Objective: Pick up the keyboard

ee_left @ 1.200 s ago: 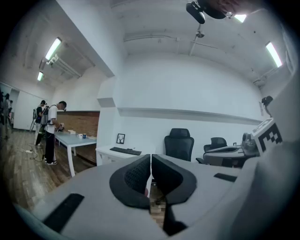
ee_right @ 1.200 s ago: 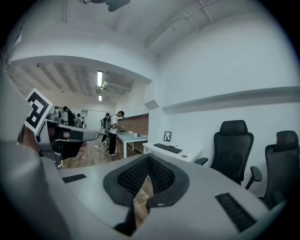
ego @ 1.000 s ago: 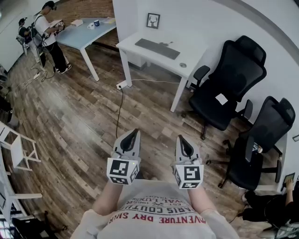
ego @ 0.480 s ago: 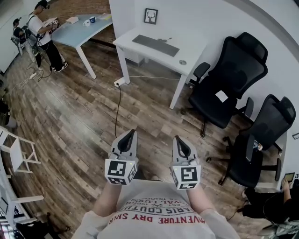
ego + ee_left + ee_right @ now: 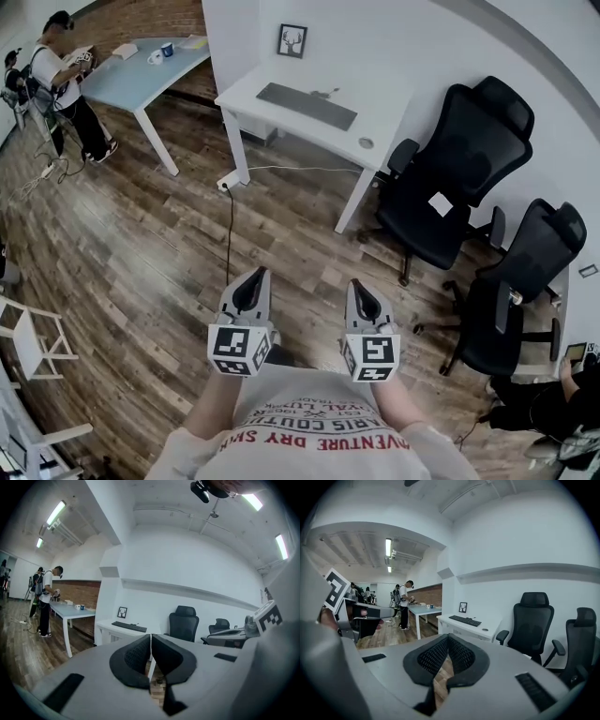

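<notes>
Keyboard (image 5: pixel 307 106): dark, slim, long rectangle. Lies flat, keys up, on the white table (image 5: pixel 389 112). Its long side runs parallel to the table's long edge, toward the left and middle of the top. Well apart from both grippers.

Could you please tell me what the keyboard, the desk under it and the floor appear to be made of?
The keyboard looks like dark matte plastic, flat and evenly grey, though too distant to be sure. The desk seems smooth white laminate or painted board, uniformly pale. The floor appears to be wood or wood-look planks: streaked brown strips with visible seams.
</notes>
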Motion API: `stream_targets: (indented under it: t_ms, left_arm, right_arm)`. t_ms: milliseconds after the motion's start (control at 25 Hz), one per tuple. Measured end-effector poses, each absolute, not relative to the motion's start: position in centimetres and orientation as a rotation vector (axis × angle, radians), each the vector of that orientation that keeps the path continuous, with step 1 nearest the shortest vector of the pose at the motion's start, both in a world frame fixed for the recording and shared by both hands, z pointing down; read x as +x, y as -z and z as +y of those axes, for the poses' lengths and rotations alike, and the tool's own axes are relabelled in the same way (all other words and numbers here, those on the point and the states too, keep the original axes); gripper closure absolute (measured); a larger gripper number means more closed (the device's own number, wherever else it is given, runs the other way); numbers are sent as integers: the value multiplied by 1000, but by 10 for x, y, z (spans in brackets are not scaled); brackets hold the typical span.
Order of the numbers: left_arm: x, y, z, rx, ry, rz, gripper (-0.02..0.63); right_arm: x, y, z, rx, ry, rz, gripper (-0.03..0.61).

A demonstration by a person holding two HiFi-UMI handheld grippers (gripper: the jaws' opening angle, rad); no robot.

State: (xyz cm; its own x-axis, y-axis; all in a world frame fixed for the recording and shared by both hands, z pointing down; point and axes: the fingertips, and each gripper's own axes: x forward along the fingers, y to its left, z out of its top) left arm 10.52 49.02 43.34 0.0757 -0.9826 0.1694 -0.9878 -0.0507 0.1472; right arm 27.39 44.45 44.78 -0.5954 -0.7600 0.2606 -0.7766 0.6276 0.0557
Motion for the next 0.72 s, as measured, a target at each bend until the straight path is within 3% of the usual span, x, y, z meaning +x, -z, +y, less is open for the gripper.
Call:
stream_targets:
  t_ms: [720]
  left_arm:
    - [-45, -445, 364, 2145, -95, -1949, 583]
  right_arm:
    - [151, -456, 319, 1373, -154, -2500, 554]
